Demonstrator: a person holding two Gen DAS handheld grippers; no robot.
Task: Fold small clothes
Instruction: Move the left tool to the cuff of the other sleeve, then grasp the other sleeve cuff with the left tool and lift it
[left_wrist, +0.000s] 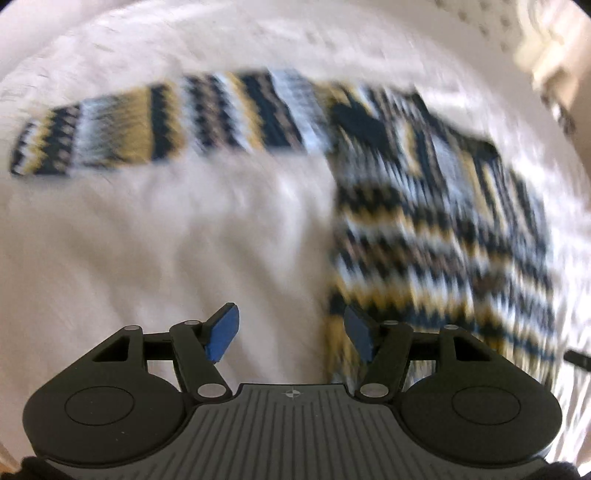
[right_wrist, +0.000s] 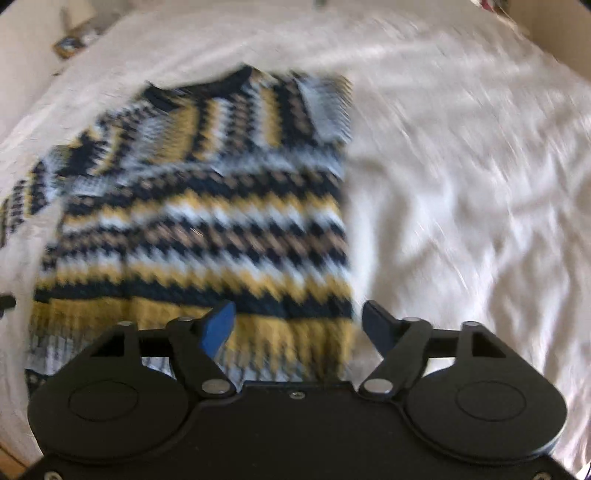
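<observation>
Below me lies one knitted sweater (right_wrist: 199, 206), soft wool in zigzag bands of navy, mustard, pale blue and tan, flat on a rumpled white sheet (right_wrist: 461, 184), one sleeve (left_wrist: 110, 129) stretched out sideways. My left gripper (left_wrist: 291, 332) and right gripper (right_wrist: 297, 325) both hang above it, blue-padded jaws spread, pinching nothing.

Left gripper (left_wrist: 291, 332) above a patterned sweater (left_wrist: 436, 221).
Jaws apart, nothing between them; one sleeve (left_wrist: 147, 125) extends left across the white sheet (left_wrist: 166, 240).
</observation>
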